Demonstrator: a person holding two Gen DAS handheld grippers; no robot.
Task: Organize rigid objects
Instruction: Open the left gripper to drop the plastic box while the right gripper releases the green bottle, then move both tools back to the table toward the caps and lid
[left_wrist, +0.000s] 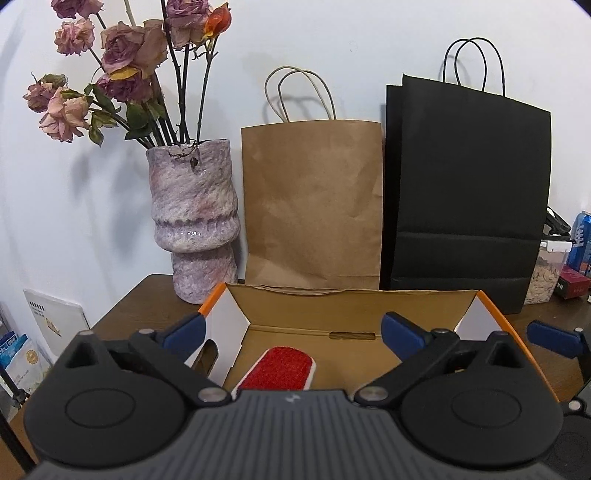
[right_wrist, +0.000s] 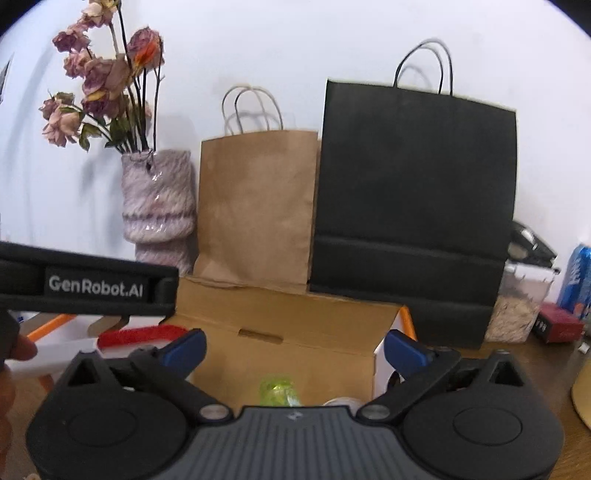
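An open cardboard box (left_wrist: 354, 299) with orange edges stands on the dark wooden table (left_wrist: 125, 302). A white lint brush with a red pad (left_wrist: 279, 369) lies in the box, between my left gripper's open fingers. My left gripper (left_wrist: 291, 332) hovers over the box, open. In the right wrist view the same box (right_wrist: 295, 314) holds a yellow-green object (right_wrist: 277, 389) just below my open right gripper (right_wrist: 295, 350). The brush's red pad (right_wrist: 140, 336) shows at the left there, under the left gripper's body (right_wrist: 92, 286).
A mottled pink vase (left_wrist: 194, 218) of dried roses, a brown paper bag (left_wrist: 314, 206) and a black paper bag (left_wrist: 469, 206) stand behind the box against the white wall. A clear jar (left_wrist: 546, 273), a red box (left_wrist: 572, 282) and a blue can (left_wrist: 581, 240) are at right.
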